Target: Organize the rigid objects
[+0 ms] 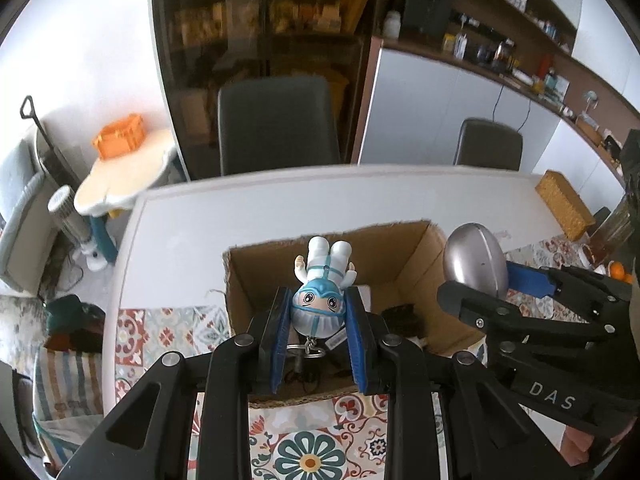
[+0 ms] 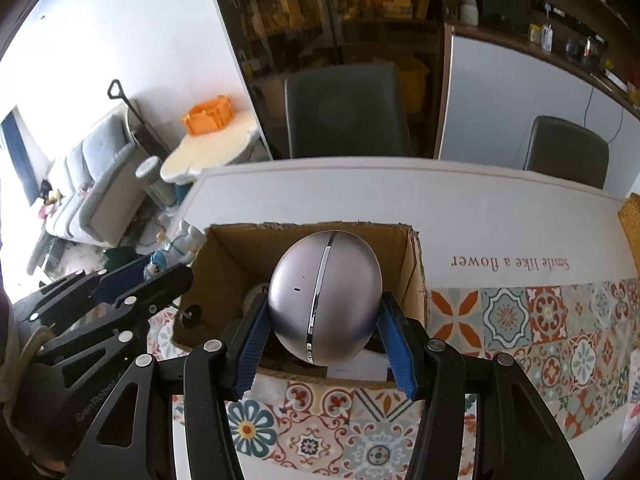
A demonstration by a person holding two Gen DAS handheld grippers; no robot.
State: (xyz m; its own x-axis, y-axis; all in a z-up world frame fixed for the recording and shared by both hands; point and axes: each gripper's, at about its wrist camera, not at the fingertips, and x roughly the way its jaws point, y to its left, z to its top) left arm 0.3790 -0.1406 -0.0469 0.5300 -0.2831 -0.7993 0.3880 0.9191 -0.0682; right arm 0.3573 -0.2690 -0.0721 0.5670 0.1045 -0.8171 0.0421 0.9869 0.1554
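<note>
Figurine keychain (image 1: pixel 323 288), white and blue suit, masked face, hangs head-down at centre of the left wrist view, feet toward the frame top; blue pads of the left gripper (image 1: pixel 319 336) pinch its head from both sides. Metal ring and tag dangle below the head. It sits over the open cardboard box (image 1: pixel 256 276), above the interior. Silver egg-shaped object (image 2: pixel 325 300), with a chrome seam running top to bottom, fills the centre of the right wrist view; right gripper (image 2: pixel 324 330) clamps it at its lower sides, over the same box. Dark items lie on the box floor, too dim to identify. Box stands on a patterned tile mat (image 2: pixel 540 332) on a white table (image 2: pixel 400 196). Grey chair (image 2: pixel 346 110) behind table, upper centre. Orange crate (image 2: pixel 206 114) on a small side table, upper left
</note>
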